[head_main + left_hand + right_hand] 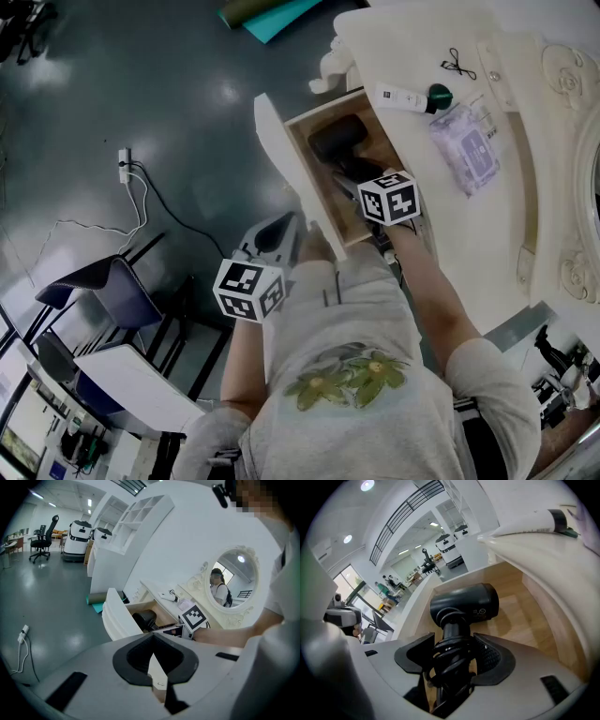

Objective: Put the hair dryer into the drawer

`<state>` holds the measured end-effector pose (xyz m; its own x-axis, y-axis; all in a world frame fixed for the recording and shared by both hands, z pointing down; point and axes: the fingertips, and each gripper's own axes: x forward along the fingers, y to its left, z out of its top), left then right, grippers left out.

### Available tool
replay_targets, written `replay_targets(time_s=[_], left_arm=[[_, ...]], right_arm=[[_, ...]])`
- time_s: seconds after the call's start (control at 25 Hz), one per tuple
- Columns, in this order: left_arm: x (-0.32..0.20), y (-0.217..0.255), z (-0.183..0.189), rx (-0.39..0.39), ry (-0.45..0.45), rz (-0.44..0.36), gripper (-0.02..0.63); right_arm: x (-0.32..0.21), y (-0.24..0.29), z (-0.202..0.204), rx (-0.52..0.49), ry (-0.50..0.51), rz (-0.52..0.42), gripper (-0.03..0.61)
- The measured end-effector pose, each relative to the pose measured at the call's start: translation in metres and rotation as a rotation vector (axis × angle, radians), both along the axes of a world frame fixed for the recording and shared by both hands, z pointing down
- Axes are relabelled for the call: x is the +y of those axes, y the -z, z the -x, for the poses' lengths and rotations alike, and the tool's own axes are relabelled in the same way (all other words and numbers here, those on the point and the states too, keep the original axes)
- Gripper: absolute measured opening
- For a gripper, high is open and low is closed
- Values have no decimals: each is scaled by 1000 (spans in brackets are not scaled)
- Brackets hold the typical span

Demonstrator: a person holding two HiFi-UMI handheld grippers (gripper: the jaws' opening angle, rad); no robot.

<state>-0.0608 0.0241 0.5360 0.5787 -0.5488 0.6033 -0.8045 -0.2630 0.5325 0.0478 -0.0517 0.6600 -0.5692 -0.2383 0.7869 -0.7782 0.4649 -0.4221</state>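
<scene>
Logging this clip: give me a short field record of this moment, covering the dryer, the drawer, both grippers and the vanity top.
drawer: open
hair dryer: black, head lying inside the drawer, cord wound round its handle
right gripper: jaws closed on the hair dryer handle, at the drawer
left gripper: jaws together, empty, near the person's torso, apart from the drawer
vanity top: white tube with green cap, purple pack
status: hair dryer in the drawer, not yet released

hair dryer is showing black, frame centre | drawer is showing pale wood inside, cream front | marker cubes are showing black-and-white squares | rolled mat is showing teal, top edge | floor is showing dark grey
</scene>
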Motion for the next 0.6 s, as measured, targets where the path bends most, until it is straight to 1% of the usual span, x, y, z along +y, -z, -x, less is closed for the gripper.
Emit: replay_targets(time_s=[0.24, 0.6], left_arm=[[1, -1, 0, 2, 0, 3, 9], [3, -5, 3, 1, 0, 13, 9]], right_arm=[[0, -9, -2, 12, -14, -17, 253], [-3, -16, 1, 52, 7, -70, 253]])
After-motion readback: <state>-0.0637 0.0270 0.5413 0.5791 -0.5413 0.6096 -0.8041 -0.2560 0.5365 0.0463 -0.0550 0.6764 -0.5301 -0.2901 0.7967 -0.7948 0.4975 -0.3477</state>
